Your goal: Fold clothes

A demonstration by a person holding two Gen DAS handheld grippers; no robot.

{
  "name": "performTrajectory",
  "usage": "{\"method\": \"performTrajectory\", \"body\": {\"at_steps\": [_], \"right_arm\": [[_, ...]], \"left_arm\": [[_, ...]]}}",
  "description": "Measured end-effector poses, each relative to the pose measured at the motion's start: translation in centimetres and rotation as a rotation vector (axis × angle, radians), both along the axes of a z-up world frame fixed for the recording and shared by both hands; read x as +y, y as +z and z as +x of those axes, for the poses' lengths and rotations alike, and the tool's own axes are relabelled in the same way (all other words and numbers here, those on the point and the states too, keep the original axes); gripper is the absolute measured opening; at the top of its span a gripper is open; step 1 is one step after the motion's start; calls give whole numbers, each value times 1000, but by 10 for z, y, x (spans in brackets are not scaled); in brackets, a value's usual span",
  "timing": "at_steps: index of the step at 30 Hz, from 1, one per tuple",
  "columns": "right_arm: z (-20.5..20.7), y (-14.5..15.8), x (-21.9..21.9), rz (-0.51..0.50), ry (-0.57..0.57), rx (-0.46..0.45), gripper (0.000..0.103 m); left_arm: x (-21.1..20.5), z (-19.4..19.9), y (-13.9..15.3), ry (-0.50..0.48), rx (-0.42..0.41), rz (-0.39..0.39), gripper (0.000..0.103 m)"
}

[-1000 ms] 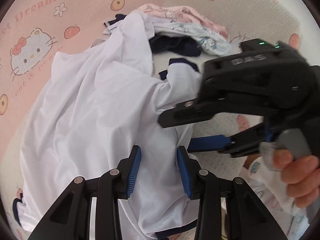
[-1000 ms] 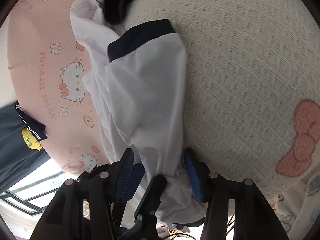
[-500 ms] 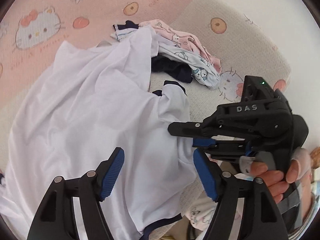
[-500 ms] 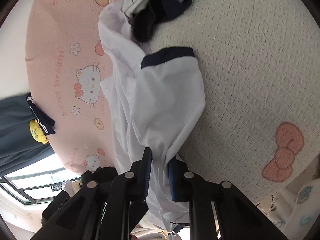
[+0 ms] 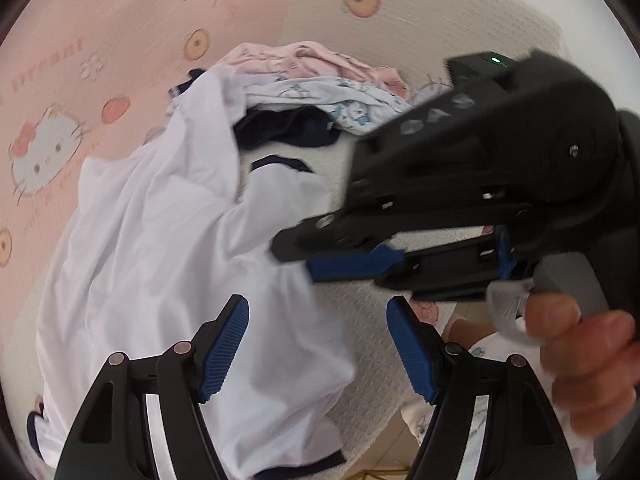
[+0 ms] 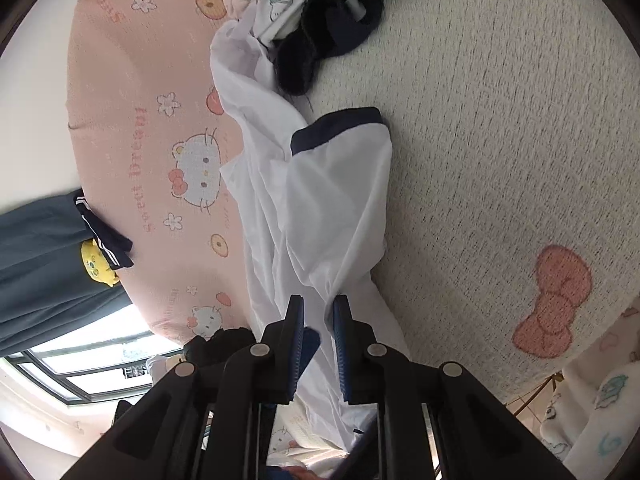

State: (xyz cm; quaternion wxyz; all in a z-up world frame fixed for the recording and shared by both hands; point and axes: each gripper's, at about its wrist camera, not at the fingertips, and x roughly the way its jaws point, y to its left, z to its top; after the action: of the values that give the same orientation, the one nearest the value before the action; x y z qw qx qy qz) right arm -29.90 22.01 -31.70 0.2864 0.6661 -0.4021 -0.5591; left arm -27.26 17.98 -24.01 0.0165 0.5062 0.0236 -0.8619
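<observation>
A white short-sleeved shirt with navy trim (image 5: 160, 248) sprawls across the pink-and-cream cartoon-print bed (image 5: 400, 20), its long axis probably toward the far clothes pile (image 5: 320, 80). The right gripper (image 6: 318, 320) pinches the sleeve's base to lift it; the left gripper (image 5: 316, 344) gapes wide, empty.

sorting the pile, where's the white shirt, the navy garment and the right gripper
white shirt (image 5: 160, 248): left wrist view, its spread body
navy garment (image 5: 288, 132): left wrist view, its crumpled middle
right gripper (image 6: 319, 320): right wrist view, between its fingertips
</observation>
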Motion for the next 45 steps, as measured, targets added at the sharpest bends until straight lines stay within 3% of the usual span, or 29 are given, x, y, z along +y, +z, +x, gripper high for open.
{"method": "performTrajectory", "body": {"at_steps": [5,6,8,9,10,12,13,14,16,17,21,25,27,33,36,38,40,45], "right_arm": [[2,-8,4,-2,-11,-27,14],[2,-9,6,-3,-8,-32,14],[2,-10,6,-5,-5,-35,14],[3,-10,6,-6,3,-35,14],[3,-10,4,-5,10,-34,14],[2,-10,0,-23,0,-36,15],[1,-10,1,-36,-15,-41,25],[1,-10,2,-48,-29,-47,48],[0,-10,4,-58,-52,-56,78],[-1,-10,5,-55,-60,-60,79],[0,-16,1,-7,-66,-61,79],[4,-28,-3,75,-79,-81,79],[3,-25,-8,60,-94,-62,79],[-3,-17,-31,98,-58,6,79],[-2,-19,-37,126,-57,0,64],[-2,-21,-41,145,-56,-4,41],[-2,-22,-43,171,-43,5,31],[3,-27,-34,123,-86,-20,20]], "left_arm": [[-5,-7,-14,27,8,-6,69],[-8,-7,-16,42,14,-2,64],[-16,-9,-19,72,1,-11,43],[-20,-10,-20,84,-4,-21,27],[-23,-10,-21,95,-9,-31,19],[-29,-8,-20,93,8,-9,18],[-32,-7,-20,99,6,-1,18],[-35,-6,-21,108,2,6,18],[-41,-4,-22,120,1,16,18],[-42,-4,-22,119,3,24,18],[-50,-4,-21,130,8,45,18],[-53,-4,-15,124,35,14,18],[-54,-4,-12,115,48,-6,18],[-64,-6,-9,119,36,38,18],[-67,-2,-10,127,28,66,18],[-68,0,-10,128,24,91,18],[-68,1,-9,129,23,99,18],[-68,3,-8,136,5,119,18]]}}
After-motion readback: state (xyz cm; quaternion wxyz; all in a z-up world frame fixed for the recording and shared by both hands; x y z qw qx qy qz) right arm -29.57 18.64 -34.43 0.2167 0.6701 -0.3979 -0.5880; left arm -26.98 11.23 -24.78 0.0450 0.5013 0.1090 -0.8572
